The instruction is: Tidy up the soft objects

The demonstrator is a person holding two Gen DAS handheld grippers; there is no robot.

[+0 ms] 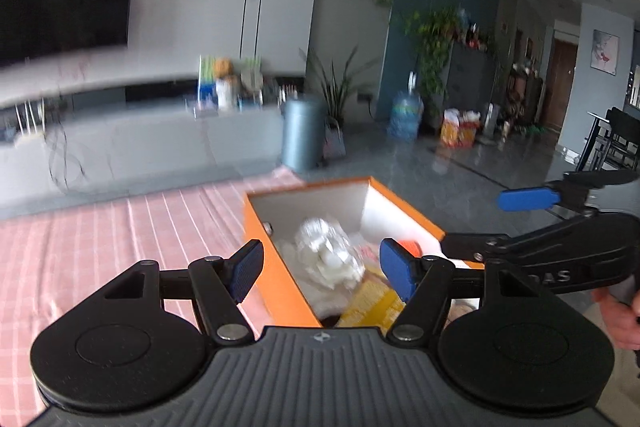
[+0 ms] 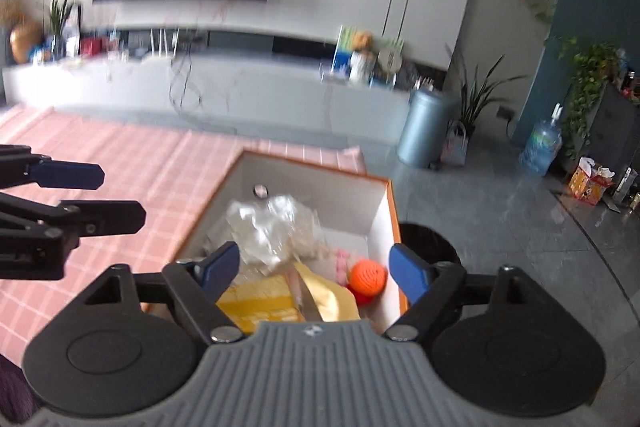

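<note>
An orange box point(image 1: 280, 287) with white inner walls point(image 2: 360, 203) sits at the edge of a pink checked cloth point(image 1: 120, 227). Inside lie a crumpled clear bag of white stuff point(image 1: 328, 251) point(image 2: 272, 227), a yellow packet point(image 1: 372, 303) point(image 2: 260, 303), an orange knitted ball point(image 2: 368, 277) point(image 1: 412, 247) and a small pink item point(image 2: 342, 261). My left gripper point(image 1: 320, 267) point(image 2: 96, 195) hovers open over the box's left wall, holding nothing. Above the box's near end, my right gripper point(image 2: 314, 269) point(image 1: 484, 221) is open, and nothing is between its blue pads point(image 2: 408, 275).
The box stands at the cloth's right edge, with grey tiled floor point(image 2: 500, 227) beyond. A grey bin point(image 2: 424, 131), a water bottle point(image 2: 540, 147) and a long white cabinet point(image 2: 240, 87) stand further off. A person's hand point(image 1: 620, 319) holds the right gripper.
</note>
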